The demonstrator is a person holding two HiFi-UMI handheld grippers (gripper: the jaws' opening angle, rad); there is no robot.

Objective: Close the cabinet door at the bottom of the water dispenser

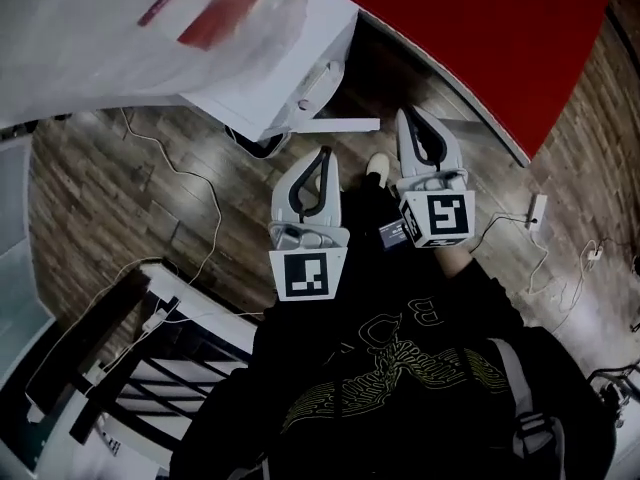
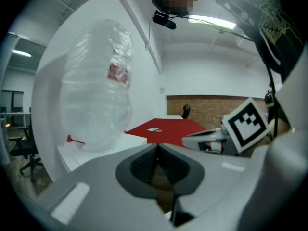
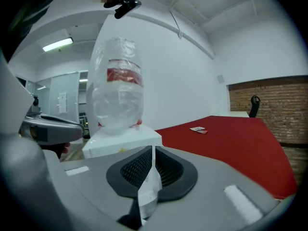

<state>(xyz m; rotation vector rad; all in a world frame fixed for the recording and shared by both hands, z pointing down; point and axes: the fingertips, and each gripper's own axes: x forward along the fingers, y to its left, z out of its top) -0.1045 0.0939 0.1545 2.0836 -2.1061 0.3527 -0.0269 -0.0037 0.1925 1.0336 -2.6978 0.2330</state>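
Cabinet door (image 1: 335, 125) job: up close the left gripper (image 1: 321, 155) is clamped on nothing, the right gripper (image 1: 412, 115) a slit ajar, empty too (neither seems on it), and beyond, it juts from the water dispenser (image 1: 262, 96) base, where a hard shove might rock the bottle (image 1: 150, 13).

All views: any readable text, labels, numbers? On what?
Nothing reads cleanly.
Water bottle label: red band, print too blurred.
Sweatshirt: pale letters, perhaps "B" "D", unsure.
Marker cubes: square patterns, no characters.
Papers on red table: too small.
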